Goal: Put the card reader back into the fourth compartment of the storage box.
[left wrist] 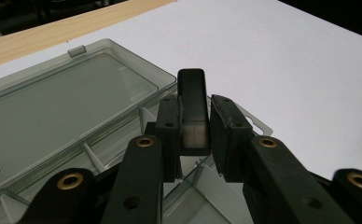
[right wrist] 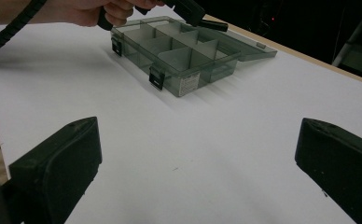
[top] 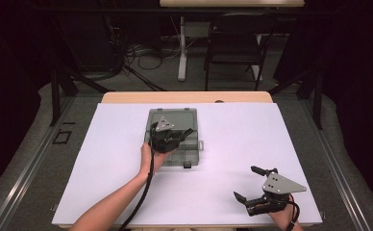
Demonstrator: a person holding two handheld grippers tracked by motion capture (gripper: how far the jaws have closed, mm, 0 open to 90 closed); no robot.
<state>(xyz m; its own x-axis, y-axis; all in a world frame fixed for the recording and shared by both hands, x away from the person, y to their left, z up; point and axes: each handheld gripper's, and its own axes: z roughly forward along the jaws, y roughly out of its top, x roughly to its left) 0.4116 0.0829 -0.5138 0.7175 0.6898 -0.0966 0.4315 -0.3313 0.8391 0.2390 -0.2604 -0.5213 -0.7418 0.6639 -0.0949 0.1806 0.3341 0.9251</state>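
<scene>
A smoky clear plastic organiser box [top: 187,153] lies open at the middle of the white table, its lid [left wrist: 53,107] folded flat on the far side. My left gripper [top: 187,132] hovers over the box's divided compartments [right wrist: 188,56]. It is shut on a small black bar [left wrist: 193,105] that stands up between its fingers [left wrist: 167,126]. My right gripper [top: 246,183] rests low near the front right of the table, well apart from the box. Its jaws are spread wide, and only bare table shows between its fingers [right wrist: 58,163].
The white sheet [top: 232,130] covers the table, with a wooden edge [top: 187,97] at the far side. Two black latches [right wrist: 156,77] stick out from the box's near wall. A dark chair [top: 235,41] and cables stand on the floor beyond the table.
</scene>
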